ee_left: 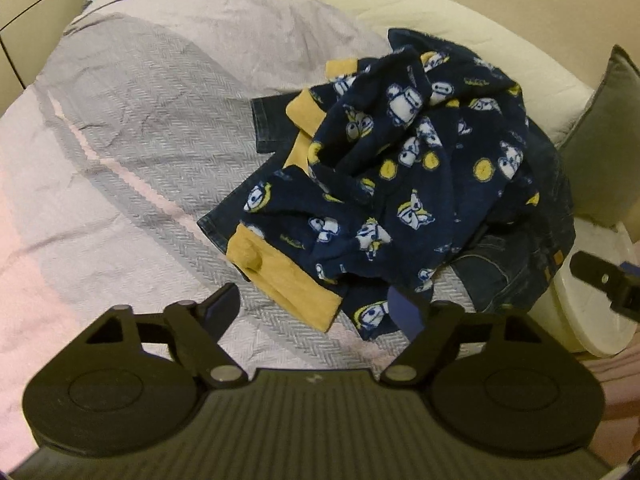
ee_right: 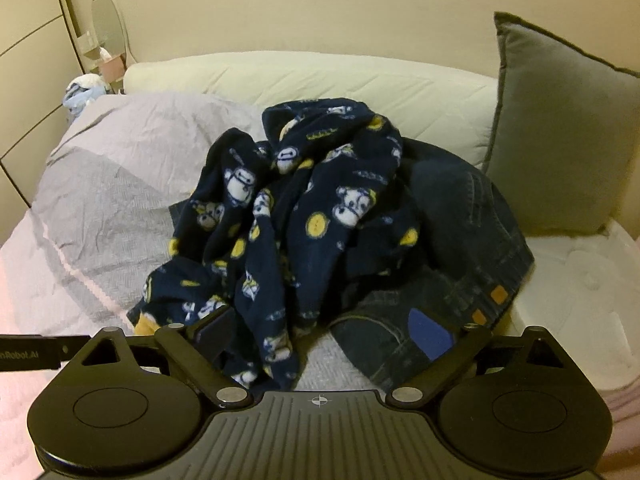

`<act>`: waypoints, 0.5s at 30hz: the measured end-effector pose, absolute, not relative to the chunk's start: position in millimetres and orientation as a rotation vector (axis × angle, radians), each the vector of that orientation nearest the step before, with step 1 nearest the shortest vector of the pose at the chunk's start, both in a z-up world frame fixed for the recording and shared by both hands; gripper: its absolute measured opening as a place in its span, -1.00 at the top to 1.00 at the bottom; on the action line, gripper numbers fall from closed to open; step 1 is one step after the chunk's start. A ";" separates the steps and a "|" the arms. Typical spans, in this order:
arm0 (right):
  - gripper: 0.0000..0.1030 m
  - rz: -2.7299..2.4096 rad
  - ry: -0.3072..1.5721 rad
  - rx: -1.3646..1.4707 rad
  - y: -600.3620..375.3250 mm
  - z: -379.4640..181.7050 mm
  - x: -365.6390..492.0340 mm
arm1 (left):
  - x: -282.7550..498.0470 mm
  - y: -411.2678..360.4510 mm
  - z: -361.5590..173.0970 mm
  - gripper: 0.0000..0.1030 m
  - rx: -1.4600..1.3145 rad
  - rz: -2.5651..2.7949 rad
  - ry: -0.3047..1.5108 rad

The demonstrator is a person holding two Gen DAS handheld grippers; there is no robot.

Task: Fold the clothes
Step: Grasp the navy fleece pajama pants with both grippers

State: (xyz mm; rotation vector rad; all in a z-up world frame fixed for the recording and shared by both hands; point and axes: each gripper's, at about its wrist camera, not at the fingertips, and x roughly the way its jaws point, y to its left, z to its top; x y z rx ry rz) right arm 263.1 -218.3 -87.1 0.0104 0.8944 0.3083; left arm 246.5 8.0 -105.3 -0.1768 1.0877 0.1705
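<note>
Unfolded clothes heaped on bed (ee_left: 132, 128).
Fleece pyjamas (ee_left: 404, 168), navy print, mustard cuff (ee_left: 288, 280): soft, light, clingy; probably best taken by the cuff. Jeans (ee_right: 460, 240) beneath: heavier, stiffer. Left tongs (ee_left: 320, 308) and right tongs (ee_right: 324, 332) both spread, holding nothing, just short of the heap.

a grey and lilac herringbone bedspread (ee_left: 132, 128) covers the bed, with a pale pink stripe (ee_left: 120, 178) running across its left part. at the far side a cream quilted pillow (ee_right: 320, 80) lies along the wall, and a grey-green cushion (ee_right: 560, 132) stands upright at the right. in the far left corner stand an oval mirror (ee_right: 107, 20) and a light blue soft toy (ee_right: 82, 92).
</note>
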 end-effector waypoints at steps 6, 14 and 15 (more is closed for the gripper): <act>-0.55 0.352 0.928 -0.006 -208.6 -106.5 300.2 | 277.1 9.4 -119.4 -0.49 -0.168 0.171 1.087; -0.32 0.447 0.966 0.005 -185.7 -135.8 354.0 | 327.6 17.9 -149.2 -0.18 -0.211 0.152 1.092; -0.32 0.455 0.970 0.008 -183.0 -139.2 360.2 | 334.0 19.7 -154.4 -0.18 -0.222 0.152 1.094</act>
